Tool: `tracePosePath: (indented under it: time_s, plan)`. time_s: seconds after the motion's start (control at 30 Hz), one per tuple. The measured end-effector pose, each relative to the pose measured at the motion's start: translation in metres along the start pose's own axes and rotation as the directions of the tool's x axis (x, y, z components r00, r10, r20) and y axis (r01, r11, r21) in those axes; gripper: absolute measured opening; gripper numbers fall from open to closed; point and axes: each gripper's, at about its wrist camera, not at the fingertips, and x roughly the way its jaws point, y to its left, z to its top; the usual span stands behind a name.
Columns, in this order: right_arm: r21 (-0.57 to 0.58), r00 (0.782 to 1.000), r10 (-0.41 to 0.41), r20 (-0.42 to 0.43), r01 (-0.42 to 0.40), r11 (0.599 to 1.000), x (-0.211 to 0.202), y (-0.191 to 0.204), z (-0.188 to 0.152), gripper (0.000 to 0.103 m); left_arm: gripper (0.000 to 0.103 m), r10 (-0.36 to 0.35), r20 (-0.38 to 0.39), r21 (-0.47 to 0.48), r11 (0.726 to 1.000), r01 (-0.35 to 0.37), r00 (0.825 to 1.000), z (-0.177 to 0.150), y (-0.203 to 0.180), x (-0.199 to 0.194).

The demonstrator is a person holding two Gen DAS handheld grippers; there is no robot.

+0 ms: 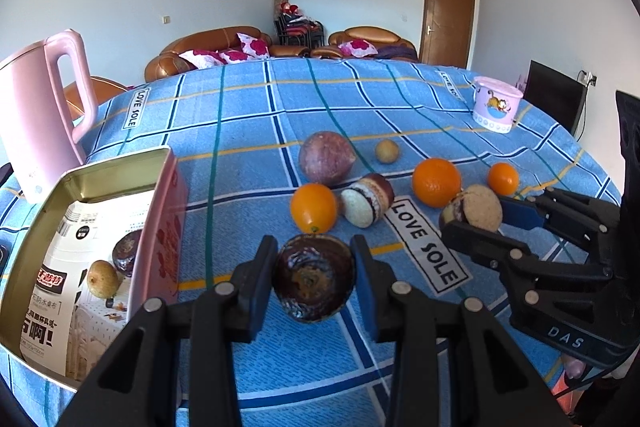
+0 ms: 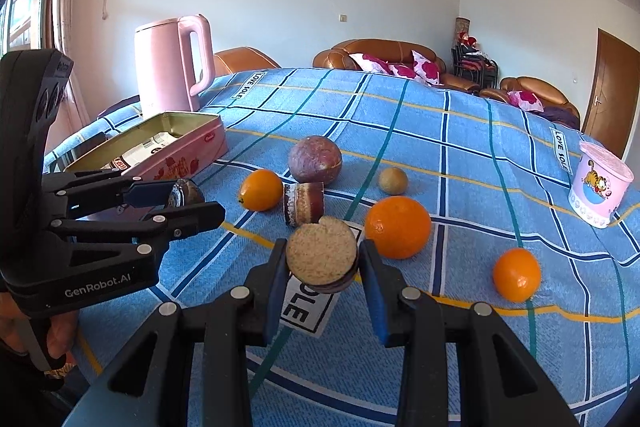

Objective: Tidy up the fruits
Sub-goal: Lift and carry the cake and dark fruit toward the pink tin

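Both hand-held grippers are matte black plastic linkages with round silver pivot pins along their arms and blue pads lining the insides of the fingers. The left gripper (image 2: 188, 205) carries white "GenRobot.AI" lettering on its body behind the fingers. The right gripper (image 1: 472, 217) shows "DAS" there.

You see three oranges (image 2: 398, 227), a purple passionfruit (image 2: 315, 160), a small longan (image 2: 393, 180) and a halved fruit (image 2: 304, 203) right of the tin (image 2: 208, 143).
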Motion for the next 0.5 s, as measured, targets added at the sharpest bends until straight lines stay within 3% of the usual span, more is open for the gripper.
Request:
tracePosePath:
  time_s: [0.5]
  plan:
    - [-0.033,0.998,0.008,0.062,-0.006,0.999,-0.0096,0.0055,-0.0021,0.037,0.039,0.023,0.060,-0.005,1.000,-0.023,0.998,-0.0012,-0.0005,-0.0096]
